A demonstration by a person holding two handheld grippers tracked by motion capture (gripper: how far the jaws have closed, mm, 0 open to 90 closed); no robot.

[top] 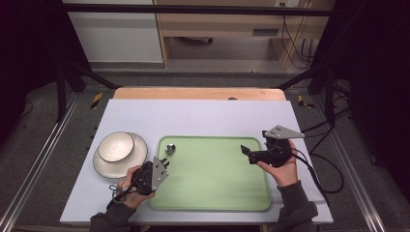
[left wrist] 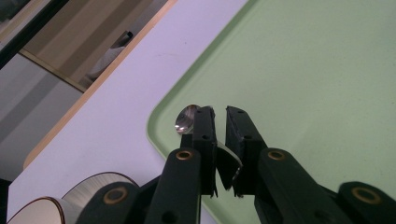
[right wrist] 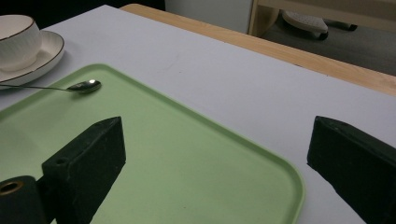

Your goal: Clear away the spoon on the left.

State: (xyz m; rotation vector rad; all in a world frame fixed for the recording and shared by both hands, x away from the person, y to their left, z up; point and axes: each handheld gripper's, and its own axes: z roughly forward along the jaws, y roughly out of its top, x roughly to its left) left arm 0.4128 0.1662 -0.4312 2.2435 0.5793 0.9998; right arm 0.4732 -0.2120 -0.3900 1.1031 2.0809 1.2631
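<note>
Jaws of the left gripper (left wrist: pixel 219 114) pinch the spoon (left wrist: pixel 187 119) handle; right gripper (right wrist: pixel 215 154) spread over the tray (right wrist: pixel 196 177), whose far rim meets bare counter (right wrist: pixel 196 56).

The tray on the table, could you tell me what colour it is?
The tray is plain light green, clearest in the high view.

Lab recording bay, not a home.
A black metal frame (top: pixel 193 8) surrounds the white-topped table (top: pixel 203 113); floor rails (top: pixel 36 164), hazard tape (top: pixel 96 100), loose cables (top: pixel 295 43) and bare plywood furniture (top: pixel 217 24) stand behind.
</note>
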